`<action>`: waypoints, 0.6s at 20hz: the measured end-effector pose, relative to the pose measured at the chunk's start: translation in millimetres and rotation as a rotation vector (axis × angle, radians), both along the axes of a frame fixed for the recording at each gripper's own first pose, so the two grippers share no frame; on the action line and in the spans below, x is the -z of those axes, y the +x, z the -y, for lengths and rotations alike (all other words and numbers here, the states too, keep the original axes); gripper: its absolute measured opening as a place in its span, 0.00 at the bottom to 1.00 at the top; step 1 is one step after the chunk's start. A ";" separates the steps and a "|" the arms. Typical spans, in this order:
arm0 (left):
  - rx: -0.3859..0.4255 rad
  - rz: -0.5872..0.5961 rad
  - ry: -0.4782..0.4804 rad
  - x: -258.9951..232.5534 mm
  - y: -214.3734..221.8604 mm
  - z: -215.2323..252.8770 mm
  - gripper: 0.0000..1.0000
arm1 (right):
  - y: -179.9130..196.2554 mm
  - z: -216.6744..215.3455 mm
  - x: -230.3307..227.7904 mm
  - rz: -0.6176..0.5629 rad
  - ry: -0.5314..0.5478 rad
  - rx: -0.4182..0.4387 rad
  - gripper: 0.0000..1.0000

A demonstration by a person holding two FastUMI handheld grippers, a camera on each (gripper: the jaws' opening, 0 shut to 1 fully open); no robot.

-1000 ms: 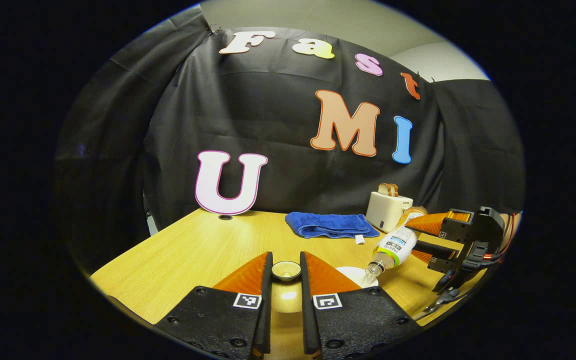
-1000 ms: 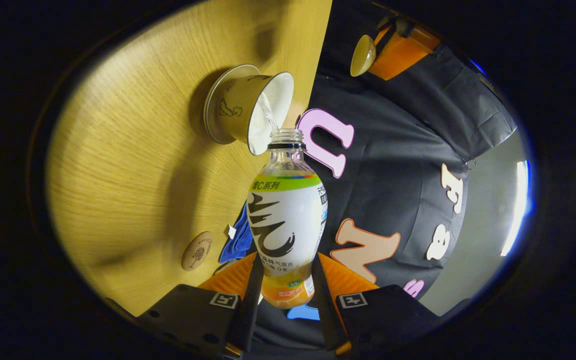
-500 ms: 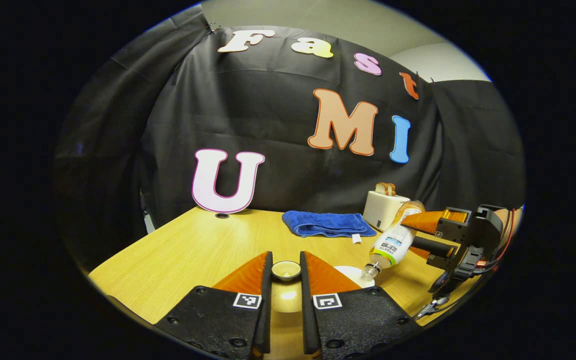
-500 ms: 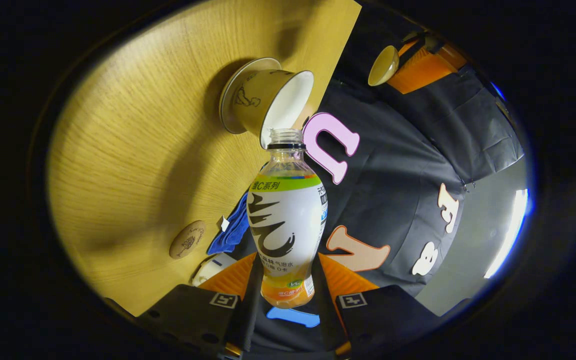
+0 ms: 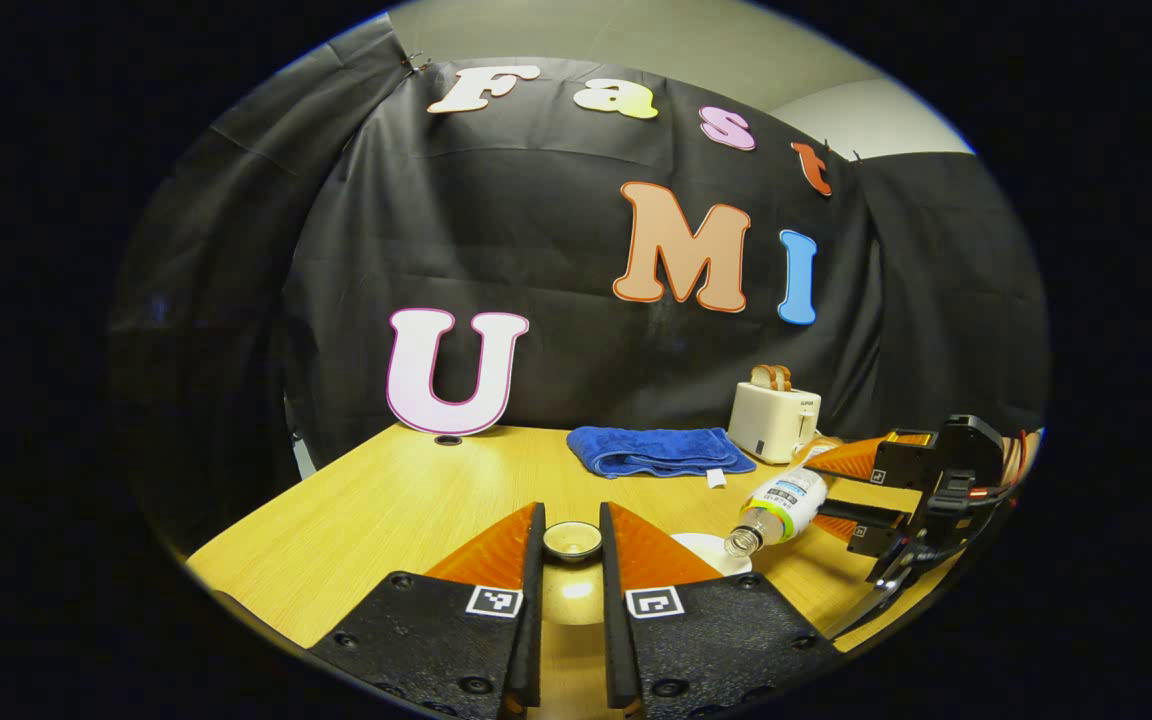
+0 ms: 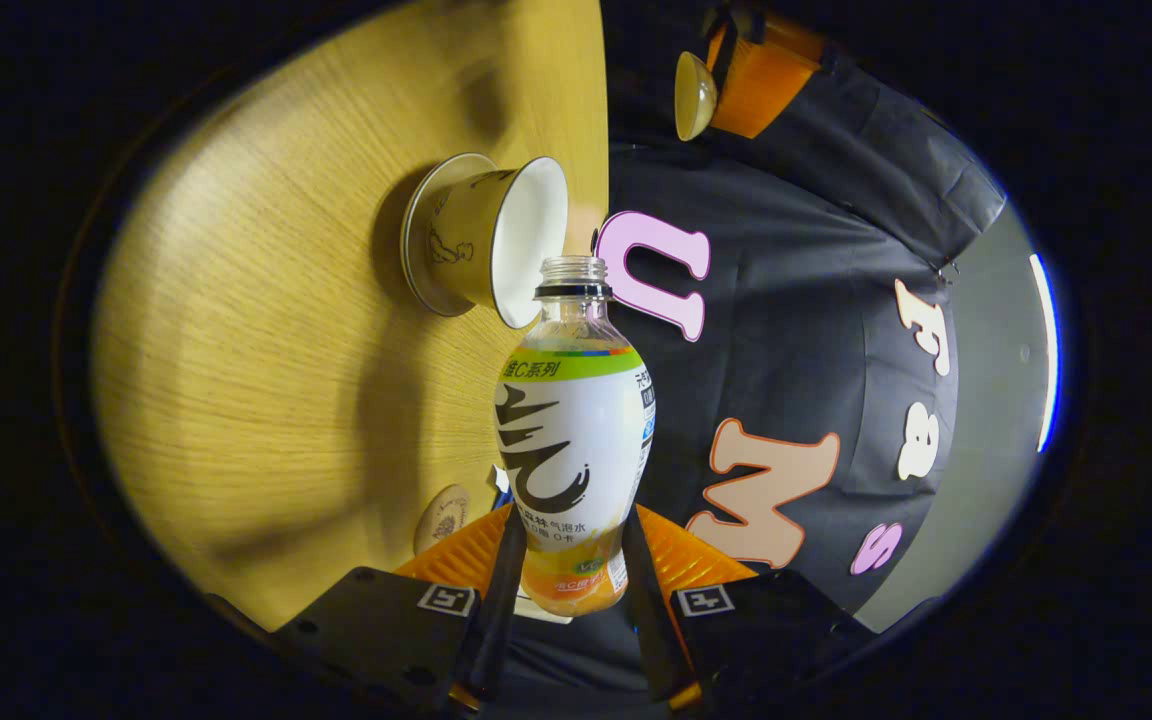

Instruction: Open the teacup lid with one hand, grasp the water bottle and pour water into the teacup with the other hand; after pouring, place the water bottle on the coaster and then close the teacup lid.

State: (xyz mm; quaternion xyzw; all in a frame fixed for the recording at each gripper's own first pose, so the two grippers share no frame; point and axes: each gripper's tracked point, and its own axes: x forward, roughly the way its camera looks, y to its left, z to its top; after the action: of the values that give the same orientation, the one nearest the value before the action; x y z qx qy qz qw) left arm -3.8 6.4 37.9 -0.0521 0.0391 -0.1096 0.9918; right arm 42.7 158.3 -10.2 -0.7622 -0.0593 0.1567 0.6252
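The left gripper (image 5: 570, 560) has its fingers clamped on the teacup lid (image 5: 572, 541), holding it up off the cup and to one side of the pour; in the right gripper view the same lid (image 6: 693, 95) hangs well apart from the cup. So the lid step looks done. The right gripper (image 6: 570, 560) is closed on the lower body of the water bottle (image 6: 572, 440), both fingers pressing its sides, and the bottle is tipped far over with its open, capless neck just at the rim of the teacup (image 6: 491, 243), which stands on the wooden table (image 6: 266, 330). From the left gripper view the bottle (image 5: 781, 502) leans mouth-down toward the pale rim of the cup (image 5: 706, 550), with the right gripper (image 5: 856, 485) behind it. I cannot make out a stream of water here, so the pour may be at its end or paused; that part is hard to judge. Left to do, as I read it: right the bottle, stand it on the coaster (image 6: 441, 517) lying on the table near the right gripper's fingers, then set the lid back on the cup.
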 end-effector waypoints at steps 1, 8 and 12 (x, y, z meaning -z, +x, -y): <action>-0.001 -0.001 0.003 1.3 0.1 -1.6 0.23 | -3.4 -0.1 2.4 -0.010 0.039 0.002 0.58; 0.036 -0.016 0.015 -0.4 3.5 11.5 0.23 | -11.7 12.5 9.1 -0.167 0.403 0.096 0.58; 0.102 -0.011 0.026 -3.5 6.7 35.4 0.23 | -7.3 30.4 0.3 -0.212 0.601 0.161 0.58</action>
State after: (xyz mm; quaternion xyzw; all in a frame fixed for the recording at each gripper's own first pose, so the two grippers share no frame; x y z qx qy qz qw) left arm 2.9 -29.0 41.3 -0.0380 0.0485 -0.1592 0.9853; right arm 35.3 127.9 -10.4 -0.5255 0.0230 0.1610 0.8351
